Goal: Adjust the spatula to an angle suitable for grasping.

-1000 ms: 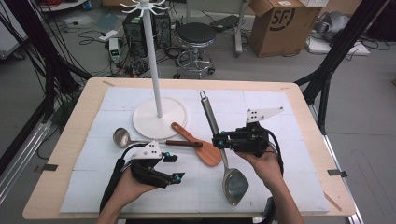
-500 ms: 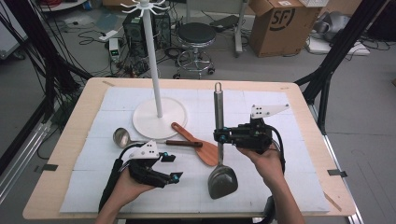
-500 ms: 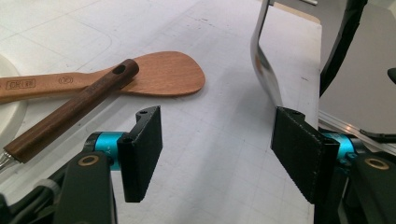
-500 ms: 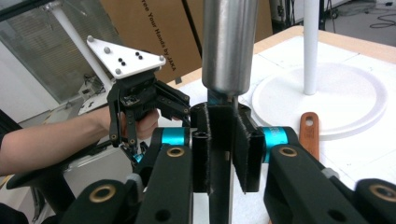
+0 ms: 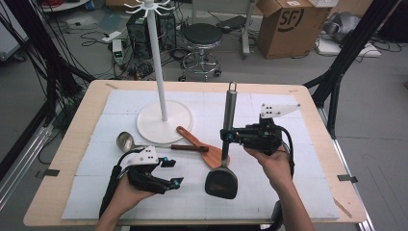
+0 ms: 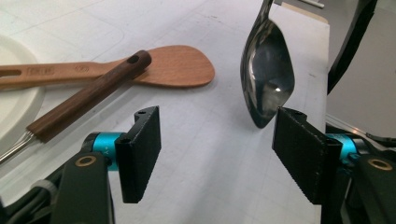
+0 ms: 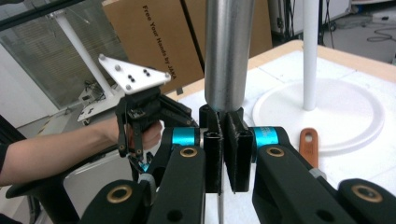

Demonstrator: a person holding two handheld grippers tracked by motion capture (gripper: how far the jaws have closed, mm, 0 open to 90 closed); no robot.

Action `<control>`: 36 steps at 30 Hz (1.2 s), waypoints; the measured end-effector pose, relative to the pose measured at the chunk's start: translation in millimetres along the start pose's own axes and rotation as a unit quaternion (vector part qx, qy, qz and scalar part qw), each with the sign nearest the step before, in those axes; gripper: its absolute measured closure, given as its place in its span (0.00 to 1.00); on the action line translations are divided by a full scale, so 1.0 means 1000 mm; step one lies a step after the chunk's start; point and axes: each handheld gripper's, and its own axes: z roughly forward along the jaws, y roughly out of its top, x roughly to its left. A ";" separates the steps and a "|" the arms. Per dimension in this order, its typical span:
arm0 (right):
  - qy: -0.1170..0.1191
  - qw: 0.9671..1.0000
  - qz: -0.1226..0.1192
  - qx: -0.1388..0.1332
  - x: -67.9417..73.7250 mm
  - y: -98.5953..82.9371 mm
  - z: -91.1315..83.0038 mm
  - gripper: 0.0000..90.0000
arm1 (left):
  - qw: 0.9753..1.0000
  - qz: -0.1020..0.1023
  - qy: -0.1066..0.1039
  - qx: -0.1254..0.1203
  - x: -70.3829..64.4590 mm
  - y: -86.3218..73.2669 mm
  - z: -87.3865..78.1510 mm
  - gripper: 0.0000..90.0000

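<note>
My right gripper (image 5: 225, 136) is shut on the thin neck of a large metal spoon and holds it upright. Its thick steel handle (image 5: 230, 108) points up and its dark bowl (image 5: 221, 183) hangs just above the white mat. In the right gripper view the jaws (image 7: 223, 149) pinch the neck just below the steel handle (image 7: 229, 51). My left gripper (image 5: 171, 173) rests on the mat at the front left, open and holding nothing. From the left gripper view, the spoon bowl (image 6: 267, 88) hangs beyond the open left gripper (image 6: 217, 154), near its right jaw.
A white hook stand (image 5: 159, 57) rises from its round base (image 5: 163, 122) at the back left. A wooden spatula (image 5: 199, 147) and a ladle with a dark wooden handle (image 5: 190, 147) and steel bowl (image 5: 125, 141) lie crossed between the grippers. A stool and boxes stand beyond the table.
The right gripper has swung the metal spoon from slanting over the mat to upright and moved it slightly left. The left gripper has stayed in place, open.
</note>
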 end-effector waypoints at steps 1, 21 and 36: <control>0.000 1.000 0.001 -0.002 0.000 0.001 0.000 0.97 | 1.000 -0.004 0.003 -0.002 0.001 -0.002 -0.001 0.35; -0.008 1.000 -0.012 -0.006 -0.009 0.021 0.013 0.97 | 0.997 -0.035 0.061 -0.022 0.020 -0.024 -0.028 0.18; -0.005 1.000 -0.011 -0.012 -0.023 0.039 0.032 0.97 | 0.996 -0.033 0.085 -0.011 0.027 -0.030 -0.029 0.14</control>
